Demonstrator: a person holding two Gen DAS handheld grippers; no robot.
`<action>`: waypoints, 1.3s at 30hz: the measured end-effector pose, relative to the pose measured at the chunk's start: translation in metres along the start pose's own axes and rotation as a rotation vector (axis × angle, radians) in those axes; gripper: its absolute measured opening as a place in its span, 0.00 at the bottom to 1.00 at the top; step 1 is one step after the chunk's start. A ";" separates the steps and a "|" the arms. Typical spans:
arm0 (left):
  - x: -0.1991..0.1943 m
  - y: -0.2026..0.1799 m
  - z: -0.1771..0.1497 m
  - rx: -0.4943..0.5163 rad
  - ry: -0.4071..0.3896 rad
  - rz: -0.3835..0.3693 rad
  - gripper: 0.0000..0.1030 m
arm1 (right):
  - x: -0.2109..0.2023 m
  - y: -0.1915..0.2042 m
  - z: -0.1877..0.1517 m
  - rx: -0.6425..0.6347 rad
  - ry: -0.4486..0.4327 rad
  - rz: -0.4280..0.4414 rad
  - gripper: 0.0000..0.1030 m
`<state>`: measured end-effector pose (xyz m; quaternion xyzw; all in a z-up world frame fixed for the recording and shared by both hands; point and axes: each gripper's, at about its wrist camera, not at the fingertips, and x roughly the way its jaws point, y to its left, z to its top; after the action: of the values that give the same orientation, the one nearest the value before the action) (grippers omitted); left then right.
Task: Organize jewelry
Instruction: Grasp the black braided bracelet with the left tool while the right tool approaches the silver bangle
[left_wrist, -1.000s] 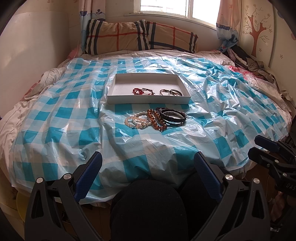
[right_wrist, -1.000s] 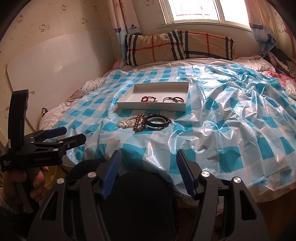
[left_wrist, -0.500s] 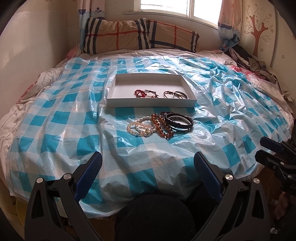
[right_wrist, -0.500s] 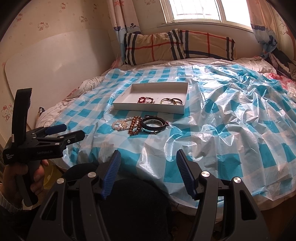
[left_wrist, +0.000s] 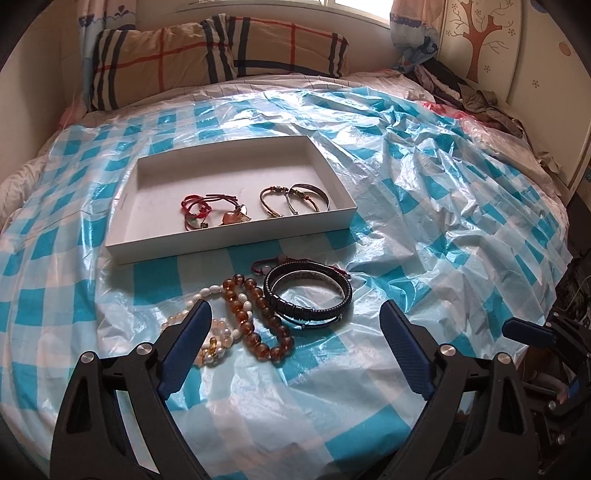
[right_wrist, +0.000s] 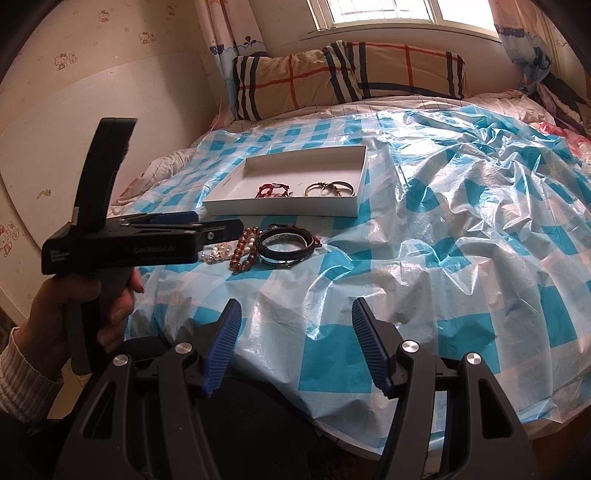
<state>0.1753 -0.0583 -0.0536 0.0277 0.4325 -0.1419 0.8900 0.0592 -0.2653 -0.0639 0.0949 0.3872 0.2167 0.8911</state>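
Observation:
A white shallow box (left_wrist: 236, 242) (right_wrist: 284, 210) lies on the bed and holds red cord bracelets (left_wrist: 195, 210) and thin metal bangles (left_wrist: 295, 197). In front of it lie a pearl bracelet (left_wrist: 218, 332), an amber bead bracelet (left_wrist: 258, 325) and dark leather and silver bangles (left_wrist: 306, 295) (right_wrist: 284, 242). My left gripper (left_wrist: 291, 332) is open and empty, just short of the pile, its left finger over the pearls. My right gripper (right_wrist: 295, 332) is open and empty, further back over the sheet.
A blue-and-white checked plastic sheet (left_wrist: 443, 221) covers the bed. Plaid pillows (left_wrist: 221, 55) lie under the window. Clothes (left_wrist: 480, 99) are piled at the far right by the wall. The bed's near edge lies below both grippers.
My left gripper has moved forward over the bed up to the bracelet pile. My right gripper has moved forward a little. Both stay open.

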 end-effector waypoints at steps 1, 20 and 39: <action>0.008 -0.002 0.003 0.002 0.013 0.001 0.86 | 0.002 -0.003 -0.001 0.006 0.002 -0.001 0.59; 0.051 0.003 0.008 -0.011 0.124 -0.039 0.21 | 0.004 -0.025 -0.008 0.065 0.006 -0.001 0.59; 0.076 0.011 0.017 -0.041 0.171 -0.004 0.18 | 0.012 -0.026 -0.012 0.075 0.025 0.004 0.59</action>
<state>0.2357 -0.0684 -0.1031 0.0204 0.5096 -0.1318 0.8500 0.0660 -0.2830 -0.0885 0.1262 0.4060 0.2050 0.8816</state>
